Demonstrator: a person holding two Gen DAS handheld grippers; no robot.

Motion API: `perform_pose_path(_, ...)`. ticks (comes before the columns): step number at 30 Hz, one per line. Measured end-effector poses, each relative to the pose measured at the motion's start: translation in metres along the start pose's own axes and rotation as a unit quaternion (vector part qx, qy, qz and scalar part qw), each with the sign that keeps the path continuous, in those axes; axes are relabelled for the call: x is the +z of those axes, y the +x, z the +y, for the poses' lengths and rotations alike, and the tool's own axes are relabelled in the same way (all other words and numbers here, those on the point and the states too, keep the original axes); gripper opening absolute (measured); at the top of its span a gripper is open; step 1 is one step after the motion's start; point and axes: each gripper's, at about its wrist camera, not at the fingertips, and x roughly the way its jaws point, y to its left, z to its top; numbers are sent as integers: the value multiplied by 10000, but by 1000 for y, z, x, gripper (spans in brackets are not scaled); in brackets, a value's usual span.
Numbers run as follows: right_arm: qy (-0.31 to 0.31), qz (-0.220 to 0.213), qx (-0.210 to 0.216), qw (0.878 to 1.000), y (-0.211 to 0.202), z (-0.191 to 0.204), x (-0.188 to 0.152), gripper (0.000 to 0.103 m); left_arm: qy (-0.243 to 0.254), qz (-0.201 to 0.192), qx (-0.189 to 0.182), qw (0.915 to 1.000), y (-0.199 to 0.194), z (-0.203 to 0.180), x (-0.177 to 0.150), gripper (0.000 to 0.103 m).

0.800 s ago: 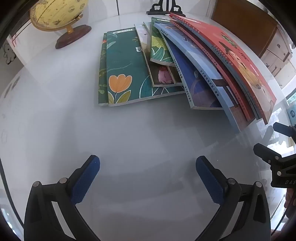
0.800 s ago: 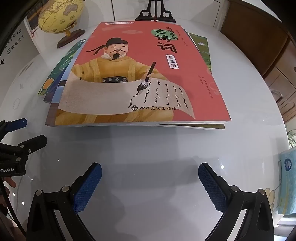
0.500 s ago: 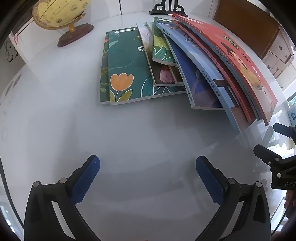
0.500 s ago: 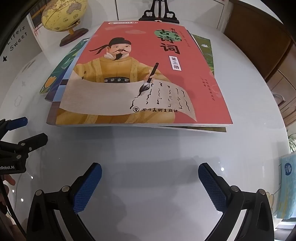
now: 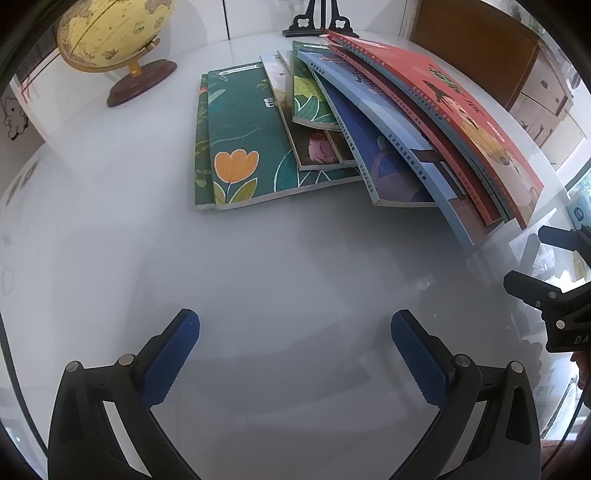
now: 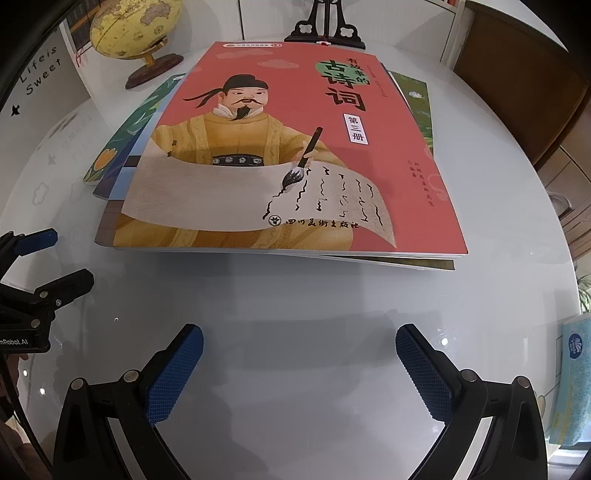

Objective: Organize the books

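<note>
Several thin books lie fanned out on a white round table (image 5: pixel 110 240). A red book with a painted scholar (image 6: pixel 288 155) tops the pile; it also shows in the left wrist view (image 5: pixel 461 107). A green book with an orange tulip (image 5: pixel 243 140) lies lowest at the left, with blue books (image 5: pixel 384 125) between. My left gripper (image 5: pixel 295 325) is open and empty, over bare table in front of the green book. My right gripper (image 6: pixel 299 338) is open and empty, in front of the red book's near edge.
A yellow globe (image 5: pixel 110 40) on a dark red base stands at the back left. A black book stand (image 6: pixel 325 26) stands behind the pile. A wooden cabinet (image 6: pixel 517 92) is at the right, and a blue tissue pack (image 6: pixel 572 384) lies at the right edge.
Both grippers have moved slightly forward toward the books, which now look a little nearer. Both stay open.
</note>
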Motion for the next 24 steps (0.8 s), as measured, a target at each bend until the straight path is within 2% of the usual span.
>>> perform_pose_path(24,-20,-30,10,10000,-6,6,-11,103,-63,-11,19,10000,-1,-2,-2,103)
